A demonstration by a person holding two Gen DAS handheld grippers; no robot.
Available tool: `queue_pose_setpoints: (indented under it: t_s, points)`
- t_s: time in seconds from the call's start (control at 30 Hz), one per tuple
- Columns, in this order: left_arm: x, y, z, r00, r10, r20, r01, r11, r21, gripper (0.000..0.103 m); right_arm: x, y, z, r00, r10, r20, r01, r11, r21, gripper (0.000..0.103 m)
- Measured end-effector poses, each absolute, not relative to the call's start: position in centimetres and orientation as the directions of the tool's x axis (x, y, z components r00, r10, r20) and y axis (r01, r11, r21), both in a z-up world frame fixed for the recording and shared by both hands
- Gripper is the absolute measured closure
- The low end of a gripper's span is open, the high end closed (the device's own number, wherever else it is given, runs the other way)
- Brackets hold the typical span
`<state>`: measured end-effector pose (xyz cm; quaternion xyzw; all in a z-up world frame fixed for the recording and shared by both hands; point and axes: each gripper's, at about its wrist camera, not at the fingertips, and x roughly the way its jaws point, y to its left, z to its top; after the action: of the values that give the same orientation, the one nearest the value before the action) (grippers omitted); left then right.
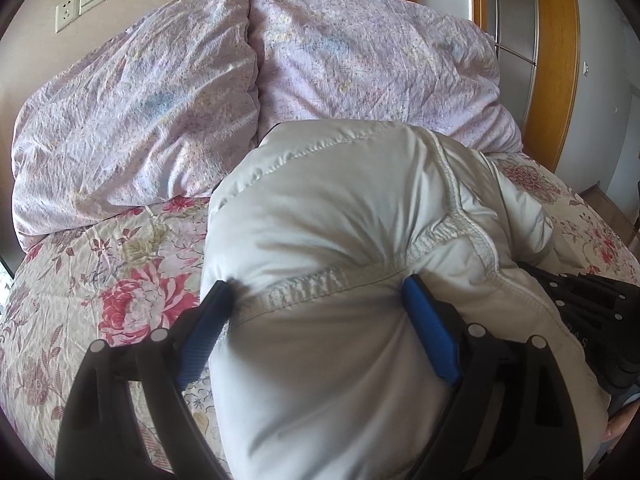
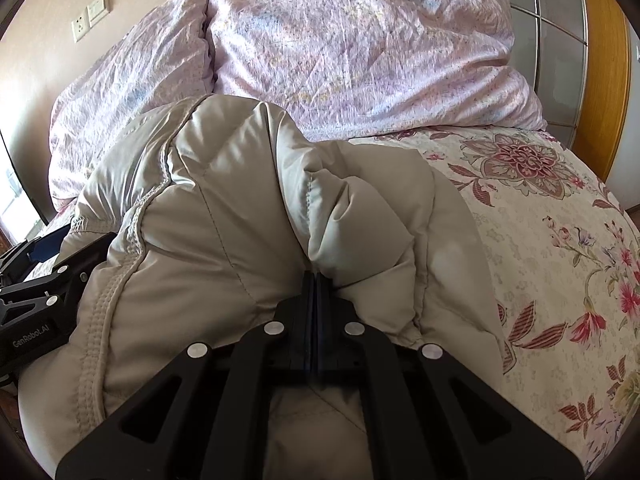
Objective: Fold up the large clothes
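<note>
Jacket point(image 1: 344, 240), pale padded, lies bunched on the floral bedspread point(image 1: 120, 280), centre of the left wrist view. Left gripper point(image 1: 316, 300) spread wide, jaws opening; blue pads point(image 1: 430, 332) flank a thick fold from 8 to 4 o'clock, seemingly resting against it rather than squeezing.

Right wrist view: right gripper point(image 2: 316, 280) pressed together, pinching jacket fabric at centre. Pillows point(image 2: 360, 48) at 12 o'clock.

Risk: with the left letting go, puffy filling may spring back and undo the fold; slick fabric could slip from the right pinch.
</note>
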<state>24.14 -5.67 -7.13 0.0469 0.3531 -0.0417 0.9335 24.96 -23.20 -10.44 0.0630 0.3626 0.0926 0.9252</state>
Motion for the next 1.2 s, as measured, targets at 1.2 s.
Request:
queue_pose_setpoints:
  t_s: [1.2]
  points:
    - [23.81,-5.64,-7.32,0.773,-0.035,-0.634,0.082,0.996,0.045,0.015,24.95,-23.07,-10.44,0.722,0.209,-0.659,-0.125,0.977,0.173,0.103]
